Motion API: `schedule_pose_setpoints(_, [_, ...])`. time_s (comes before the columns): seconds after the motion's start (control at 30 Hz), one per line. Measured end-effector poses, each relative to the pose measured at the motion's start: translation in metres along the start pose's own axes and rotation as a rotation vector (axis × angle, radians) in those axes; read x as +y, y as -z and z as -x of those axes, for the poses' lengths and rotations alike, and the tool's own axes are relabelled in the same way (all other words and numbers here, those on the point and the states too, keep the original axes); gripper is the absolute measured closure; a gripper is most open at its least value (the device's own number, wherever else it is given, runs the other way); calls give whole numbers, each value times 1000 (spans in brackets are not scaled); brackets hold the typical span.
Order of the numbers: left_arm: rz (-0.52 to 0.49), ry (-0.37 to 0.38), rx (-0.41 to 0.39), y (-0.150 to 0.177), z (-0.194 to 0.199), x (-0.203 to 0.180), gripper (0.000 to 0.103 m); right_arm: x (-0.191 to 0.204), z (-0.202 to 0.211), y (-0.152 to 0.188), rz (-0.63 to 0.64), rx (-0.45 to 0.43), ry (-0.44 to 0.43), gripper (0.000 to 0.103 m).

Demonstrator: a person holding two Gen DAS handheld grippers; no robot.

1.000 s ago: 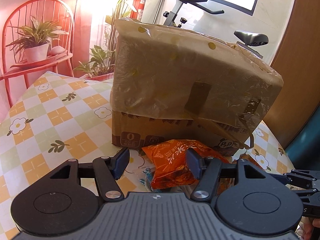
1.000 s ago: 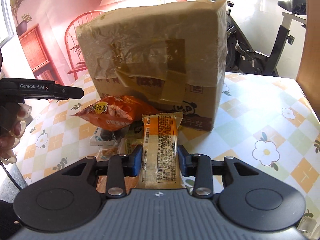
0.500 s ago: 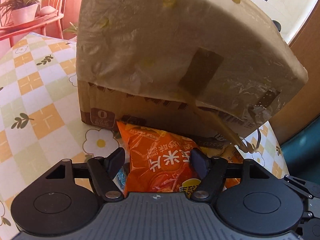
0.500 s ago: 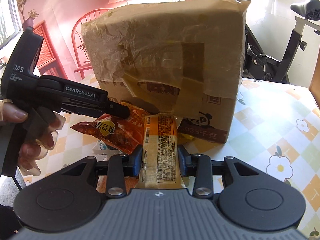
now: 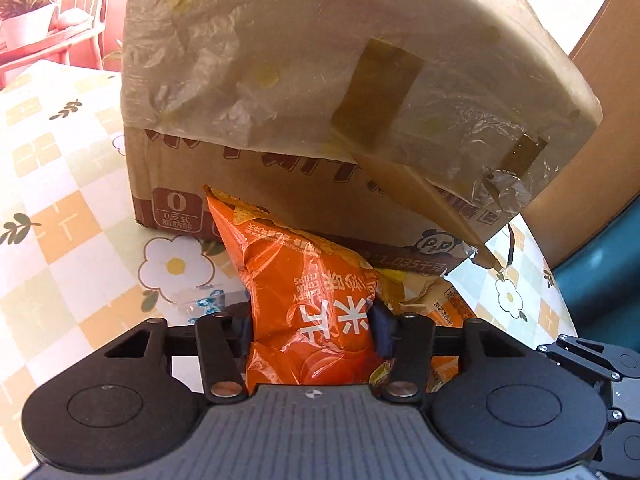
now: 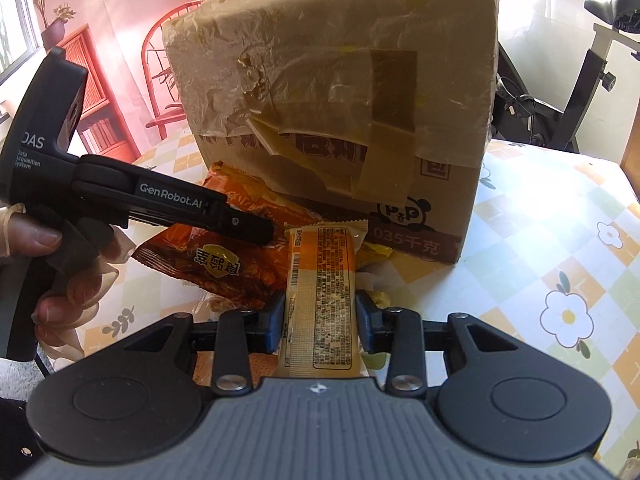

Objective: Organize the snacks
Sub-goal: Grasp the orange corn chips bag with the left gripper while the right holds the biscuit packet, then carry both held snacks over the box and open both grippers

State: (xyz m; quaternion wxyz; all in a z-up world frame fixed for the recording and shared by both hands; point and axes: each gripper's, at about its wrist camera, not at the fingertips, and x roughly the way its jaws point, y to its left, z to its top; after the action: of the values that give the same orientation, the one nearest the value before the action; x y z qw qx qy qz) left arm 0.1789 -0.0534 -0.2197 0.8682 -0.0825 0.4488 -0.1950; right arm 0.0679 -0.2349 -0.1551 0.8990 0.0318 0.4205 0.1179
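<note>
Left wrist view: taped cardboard box on your checked bench, orange corn chips bag lying against its base. Your left gripper jaws closing around that bag. Your right gripper jaws clamp a yellow snack bar, half-open width.

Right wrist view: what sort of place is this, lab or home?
Most likely a home living or dining area. A flowered tablecloth covers the table, an exercise bike stands behind it, and a red chair and bookshelf line the pink wall.
</note>
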Motion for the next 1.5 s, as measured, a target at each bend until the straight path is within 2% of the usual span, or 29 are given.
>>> schedule_pose_setpoints(0.2, [-27,-58,-115,6,52,11,49,-2,12,-1,11,-13,-5,65])
schedule_pose_setpoints(0.4, [-74,-182,-225,12,109,26,49,16,13,-12,71,-29,-91,65])
schedule_pose_setpoints(0.53, [-71,-231,-299,5,145,35,49,34,18,-33,93,-68,-174,65])
schedule_pose_setpoints(0.6, [-88,-249,-356,-5,170,36,49,44,26,-47,119,-110,-217,65])
schedule_pose_setpoints(0.73, [-134,-251,-475,-36,209,29,49,53,48,-79,129,-220,-248,65])
schedule_pose_setpoints(0.87, [-223,-237,-547,-82,221,0,49,51,73,-121,136,-334,-232,65])
schedule_pose_setpoints(1.0, [-372,-234,-519,-136,200,-44,49,39,80,-160,123,-399,-145,65])
schedule_pose_setpoints(1.1, [-420,-252,-468,-177,170,-66,49,21,74,-187,71,-412,-81,65])
schedule_pose_setpoints(1.17, [-494,-299,-428,-198,142,-83,49,7,66,-202,46,-414,-49,65])
schedule_pose_setpoints(1.3, [-602,-406,-318,-222,84,-100,49,-15,43,-218,-27,-400,-14,65])
schedule_pose_setpoints(1.5, [-733,-526,-156,-227,17,-97,48,-48,13,-216,-172,-356,25,65])
